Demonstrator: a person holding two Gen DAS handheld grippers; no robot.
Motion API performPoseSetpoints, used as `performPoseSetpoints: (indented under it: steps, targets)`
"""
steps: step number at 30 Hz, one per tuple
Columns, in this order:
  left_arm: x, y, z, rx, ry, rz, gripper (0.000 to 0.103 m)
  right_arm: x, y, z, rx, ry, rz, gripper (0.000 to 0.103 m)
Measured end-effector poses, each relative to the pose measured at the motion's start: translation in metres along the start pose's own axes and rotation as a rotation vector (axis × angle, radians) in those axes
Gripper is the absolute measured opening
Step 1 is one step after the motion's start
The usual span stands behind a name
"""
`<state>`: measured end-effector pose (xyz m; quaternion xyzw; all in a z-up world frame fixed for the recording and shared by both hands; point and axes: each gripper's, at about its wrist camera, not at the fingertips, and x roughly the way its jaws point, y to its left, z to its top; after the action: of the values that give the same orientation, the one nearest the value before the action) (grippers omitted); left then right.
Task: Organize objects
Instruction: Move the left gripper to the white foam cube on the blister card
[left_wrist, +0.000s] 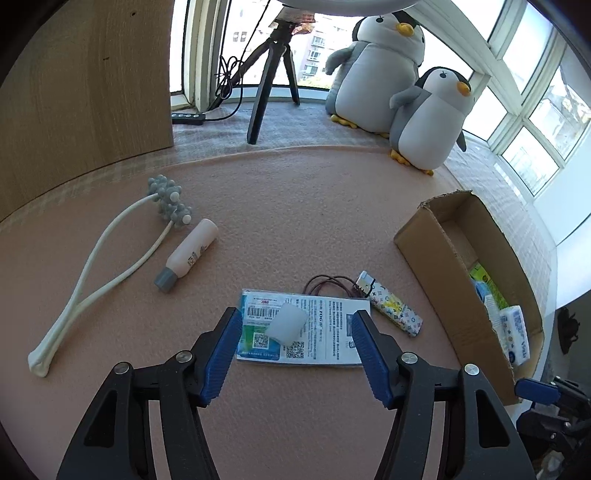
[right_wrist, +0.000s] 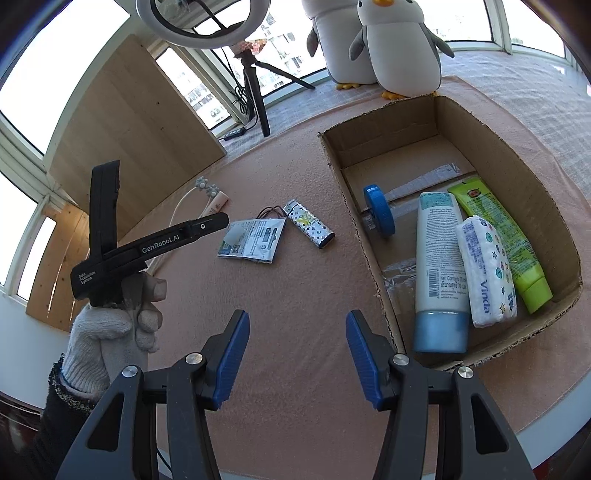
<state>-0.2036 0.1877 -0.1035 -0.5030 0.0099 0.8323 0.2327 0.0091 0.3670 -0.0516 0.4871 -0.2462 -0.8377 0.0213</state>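
A flat clear packet (left_wrist: 317, 332) with printed labels lies on the pink mat, a small white cylinder inside it. My left gripper (left_wrist: 295, 319) stands open just above it, one blue finger at each side. Beside the packet lies a patterned lighter-like stick (left_wrist: 393, 304) with a brown cord. Further left lie a pink bottle (left_wrist: 190, 253) and a white roller massager (left_wrist: 110, 258). The cardboard box (right_wrist: 369, 236) holds a white-blue tube (right_wrist: 439, 266), a tissue pack (right_wrist: 484, 269), a green tube (right_wrist: 506, 243) and a blue-capped item (right_wrist: 378, 214). My right gripper (right_wrist: 297, 325) hangs open over the bare mat left of the box.
Two plush penguins (left_wrist: 399, 85) sit at the back by the windows. A black tripod (left_wrist: 273, 74) with a ring light and a power strip (left_wrist: 188, 118) stand behind the mat. A wooden panel (left_wrist: 85, 85) rises at the back left. A gloved hand (right_wrist: 110, 321) holds the left gripper.
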Motion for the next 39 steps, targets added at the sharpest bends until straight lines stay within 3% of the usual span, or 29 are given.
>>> performPoseSetpoints:
  steps: [4, 14, 21, 29, 39]
  targets:
    - [0.032, -0.011, 0.015, 0.031, 0.045, 0.023, 0.050, -0.005, -0.006, -0.010, 0.012, 0.008, -0.019, 0.051]
    - [0.072, -0.026, 0.019, 0.106, 0.111, 0.042, 0.049, -0.016, -0.024, -0.020, 0.066, 0.008, -0.031, 0.051]
    - [0.057, -0.040, -0.007, 0.212, 0.115, 0.031, 0.049, -0.011, -0.014, -0.017, 0.045, 0.013, -0.012, 0.051]
    - [0.031, -0.042, -0.052, 0.283, 0.065, 0.030, 0.049, 0.005, 0.006, -0.014, 0.012, 0.041, 0.023, 0.051]
    - [-0.007, -0.028, -0.102, 0.338, 0.075, -0.010, 0.049, 0.019, 0.037, -0.013, -0.048, 0.067, 0.052, 0.051]
